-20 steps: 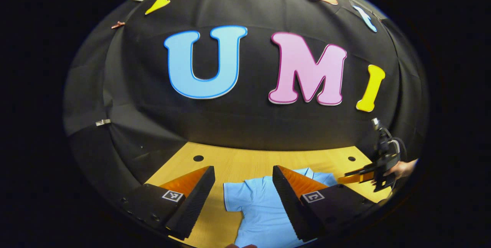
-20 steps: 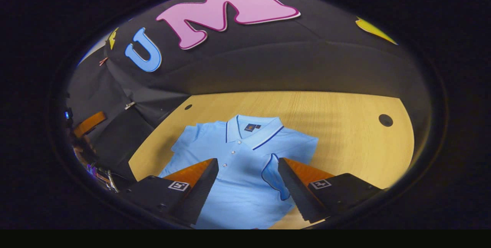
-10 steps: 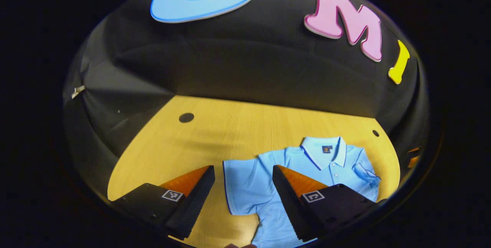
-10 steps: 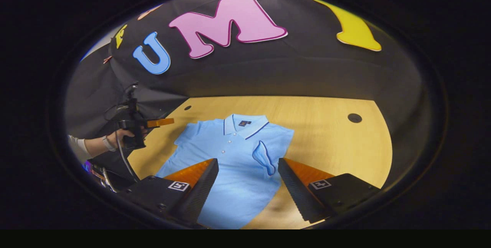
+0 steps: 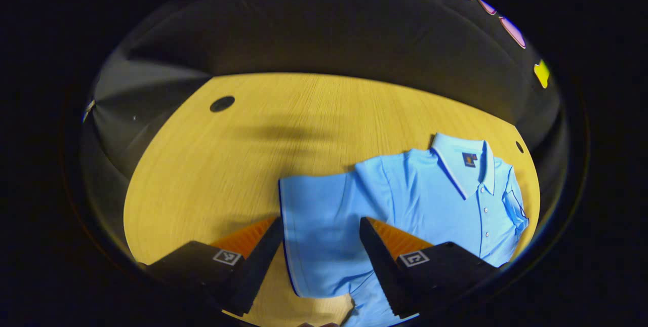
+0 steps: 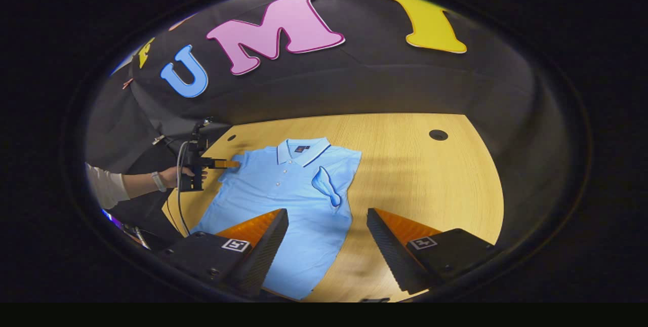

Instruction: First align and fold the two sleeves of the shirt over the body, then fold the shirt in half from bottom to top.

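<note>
While the light blue short-sleeved polo shirt (image 6: 293,200) lies flat, front up, on the pale wooden tabletop (image 6: 425,180), the right gripper view reads from the left as follows. A person's forearm in a white sleeve (image 6: 104,190) reaches in level from the left edge, a band at the wrist, and the hand (image 6: 174,177) grips the body of the left hand-held gripper (image 6: 230,164), which points sideways toward the shirt. Its fingers end at the shirt's outspread sleeve; from this distance I cannot tell there whether they touch the cloth. Further right, the shirt's collar points toward the booth wall, the button placket runs down the chest, and the other sleeve (image 6: 326,190) lies folded over the body. At the bottom, the right hand-held gripper (image 6: 328,215) hangs above the shirt's lower half with its fingers spread wide, gripping nothing; a dark round hole (image 6: 438,134) sits in the tabletop to the far right.

In the left gripper view, a dark hole (image 5: 222,104) marks the tabletop (image 5: 212,165) at left. The left hand-held gripper (image 5: 320,223) has its fingers wide apart, straddling the flat outspread sleeve (image 5: 314,215), with the sleeve's hem beside the left finger. To the right lie the shirt (image 5: 430,195) body, collar and buttons.
</note>
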`<state>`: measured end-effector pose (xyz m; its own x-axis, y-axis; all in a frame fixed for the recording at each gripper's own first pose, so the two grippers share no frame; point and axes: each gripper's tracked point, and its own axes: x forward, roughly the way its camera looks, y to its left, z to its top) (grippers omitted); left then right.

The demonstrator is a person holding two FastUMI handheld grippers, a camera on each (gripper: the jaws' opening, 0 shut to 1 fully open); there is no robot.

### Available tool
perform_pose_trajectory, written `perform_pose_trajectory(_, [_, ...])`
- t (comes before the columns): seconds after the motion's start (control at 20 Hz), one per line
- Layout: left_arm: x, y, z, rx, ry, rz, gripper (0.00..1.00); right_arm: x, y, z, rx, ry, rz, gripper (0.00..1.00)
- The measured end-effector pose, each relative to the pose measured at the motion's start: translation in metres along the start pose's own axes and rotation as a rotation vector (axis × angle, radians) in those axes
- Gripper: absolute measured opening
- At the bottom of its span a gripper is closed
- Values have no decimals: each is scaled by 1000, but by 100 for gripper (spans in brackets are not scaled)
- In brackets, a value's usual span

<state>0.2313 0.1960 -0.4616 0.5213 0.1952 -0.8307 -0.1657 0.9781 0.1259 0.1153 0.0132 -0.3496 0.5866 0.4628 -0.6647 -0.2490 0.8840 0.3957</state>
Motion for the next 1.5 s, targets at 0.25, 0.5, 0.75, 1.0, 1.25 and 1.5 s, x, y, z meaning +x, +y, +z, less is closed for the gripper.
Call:
perform_pose_trajectory(0.25, [-1,-8,1,42,-40,-27,62,0,3,-4,-9,6,6,98])
perform_pose_trajectory(0.5, [-9,-27,6,27,-50,-44,6,-5,-2,-7,16,2,8,98])
perform_pose_trajectory(0.75, [-46,-71,43,55,-157,-163,6,-3,-7,-8,19,-8,-2,98])
perform_pose_trajectory(1.0, [-50,-115,32,100,-110,-225,7,2,2,-15,7,0,12,98])
perform_pose_trajectory(1.25, [-41,-154,6,84,-10,-280,24,1,4,-23,-4,12,11,98])
perform_pose_trajectory(1.5, [-78,-187,11,103,-49,-386,52,3,1,-30,54,4,5,98])
